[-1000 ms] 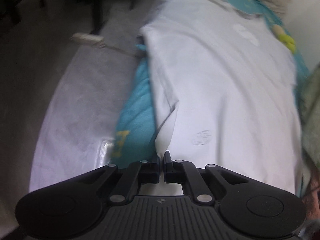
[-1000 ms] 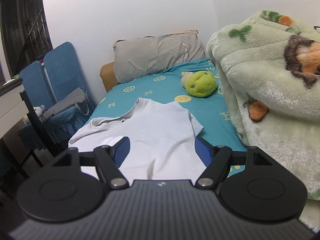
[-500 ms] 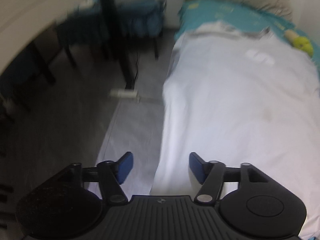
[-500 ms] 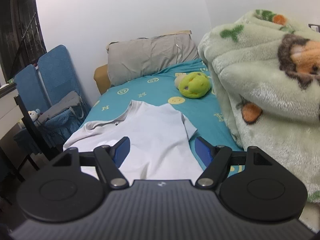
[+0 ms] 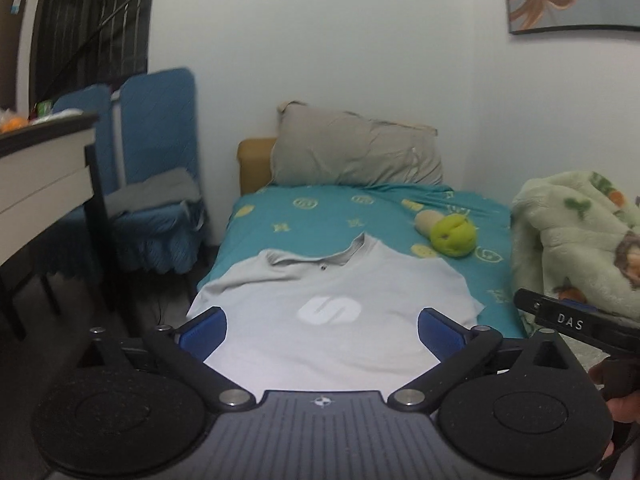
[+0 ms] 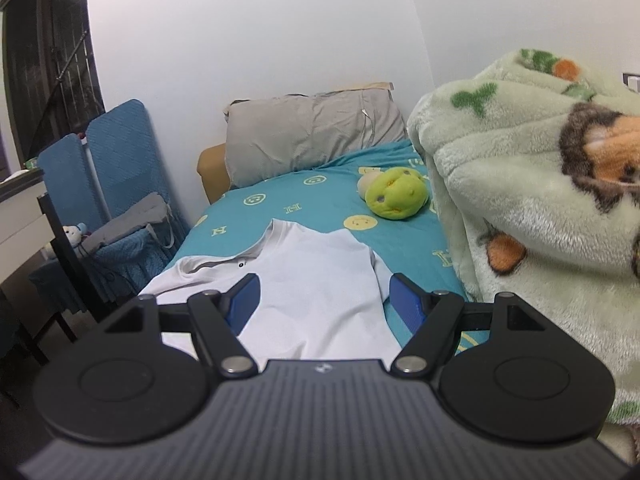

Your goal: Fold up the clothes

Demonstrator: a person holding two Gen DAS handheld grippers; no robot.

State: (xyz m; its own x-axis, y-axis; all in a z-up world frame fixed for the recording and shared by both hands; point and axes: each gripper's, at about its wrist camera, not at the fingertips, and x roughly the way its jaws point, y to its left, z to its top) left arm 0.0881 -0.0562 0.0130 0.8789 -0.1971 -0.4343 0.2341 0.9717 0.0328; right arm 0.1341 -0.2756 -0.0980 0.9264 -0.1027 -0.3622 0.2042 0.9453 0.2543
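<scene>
Left wrist view shows the left gripper (image 5: pixel 322 330) with jaws opening wide and empty, the right gripper (image 6: pixel 324 300) parted and empty, above a pale grey collared cotton shirt (image 5: pixel 332 320) lying flat on the teal patterned bedsheet (image 5: pixel 328 216), folding seemingly barely begun.

You are facing a plain white wall (image 5: pixel 360 40). A blue chair (image 5: pixel 160 160) is standing beside the bed (image 5: pixel 320 216).

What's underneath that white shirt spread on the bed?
The white shirt lies on a teal bedsheet printed with yellow smiley faces and letters. The sheet shows all around it; whatever lies directly under the shirt is covered.
</scene>
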